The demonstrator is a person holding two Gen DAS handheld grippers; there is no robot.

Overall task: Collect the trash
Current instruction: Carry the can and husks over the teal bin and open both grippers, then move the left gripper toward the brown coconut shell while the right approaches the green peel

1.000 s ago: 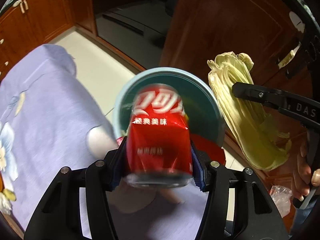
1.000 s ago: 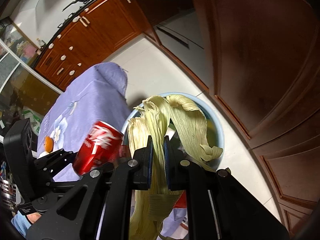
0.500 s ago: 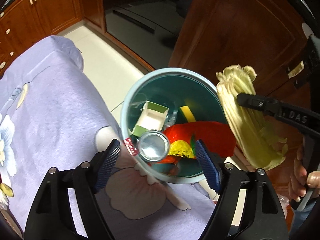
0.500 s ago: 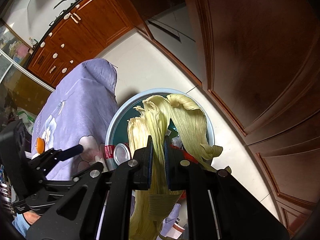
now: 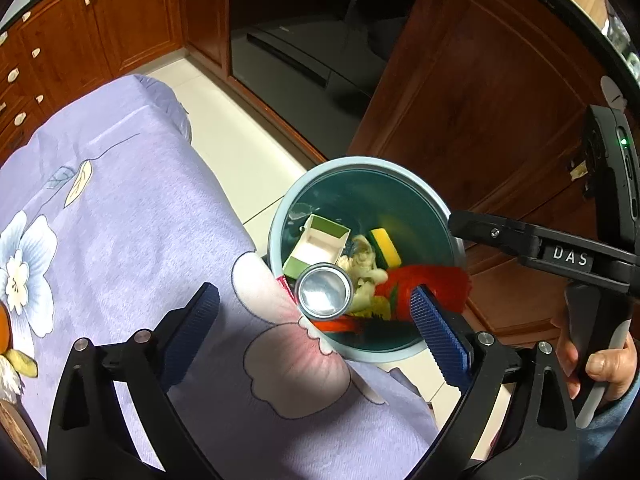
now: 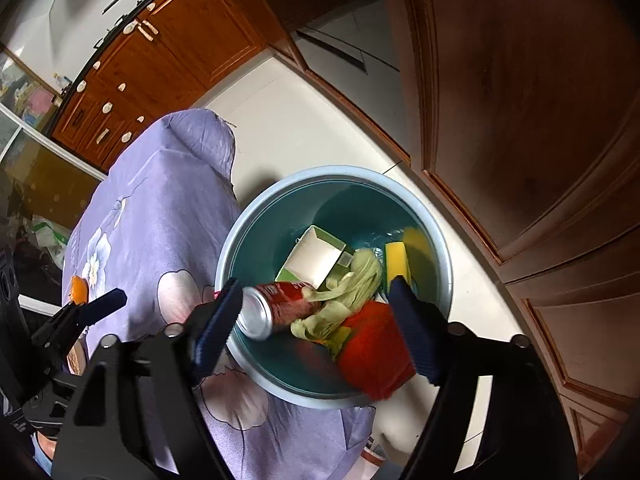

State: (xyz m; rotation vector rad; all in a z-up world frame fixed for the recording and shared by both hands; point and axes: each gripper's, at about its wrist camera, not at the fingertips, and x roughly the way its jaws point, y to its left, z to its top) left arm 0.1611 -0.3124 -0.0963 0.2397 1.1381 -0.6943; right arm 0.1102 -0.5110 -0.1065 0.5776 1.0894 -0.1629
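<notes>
A light blue bin (image 5: 360,164) (image 6: 336,174) stands on the floor beside the purple-clothed table. In it lie a red cola can (image 5: 324,290) (image 6: 276,308), pale yellow-green corn husks (image 5: 362,268) (image 6: 352,284), a white and green carton (image 5: 318,242) (image 6: 316,256), a yellow sponge (image 5: 384,246) (image 6: 396,262) and a red wrapper (image 5: 424,284) (image 6: 374,354). My left gripper (image 5: 316,330) is open and empty above the table edge by the bin. My right gripper (image 6: 314,324) is open and empty over the bin; it also shows in the left wrist view (image 5: 520,240).
The table with a purple flowered cloth (image 5: 120,220) (image 6: 160,216) fills the left. An orange peel (image 6: 78,288) lies on it. Dark wooden doors (image 5: 480,100) (image 6: 540,100) stand close behind the bin. Wooden cabinets (image 5: 100,28) line the far wall across white floor tiles.
My left gripper opened and the cola can dropped into the bin. My right gripper then opened and the corn husks fell in on top of the can.
</notes>
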